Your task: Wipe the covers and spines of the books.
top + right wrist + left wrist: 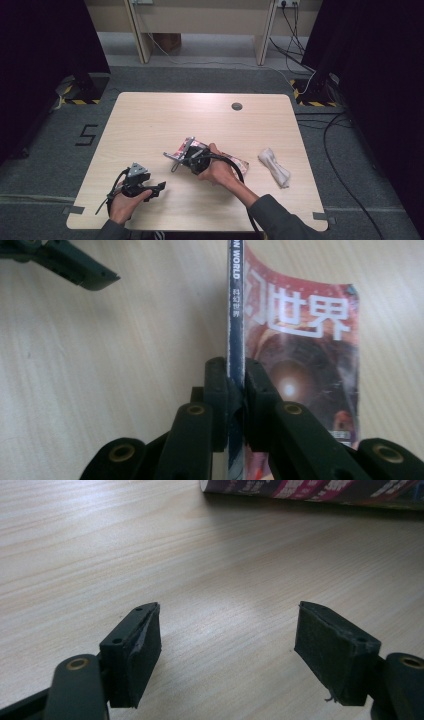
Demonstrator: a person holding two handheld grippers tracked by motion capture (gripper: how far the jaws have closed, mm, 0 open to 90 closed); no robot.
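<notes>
Right tongs (235, 390) are clamped on the magazine (300, 340) spine edge; left tongs (227, 645), jaws apart, sit near, magazine (310, 490) lying ahead on the desk (150, 555).

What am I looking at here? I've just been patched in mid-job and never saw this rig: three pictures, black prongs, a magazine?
No robot: a person holds a hand-held claw in each hand. The high view looks down on the wooden table. The other two views come from cameras riding on each claw. The right claw is shut on the spine of a magazine, lifting that edge. The left claw is open over bare wood, holding nothing, near the magazine's edge. A crumpled white cloth lies on the table to the right.
</notes>
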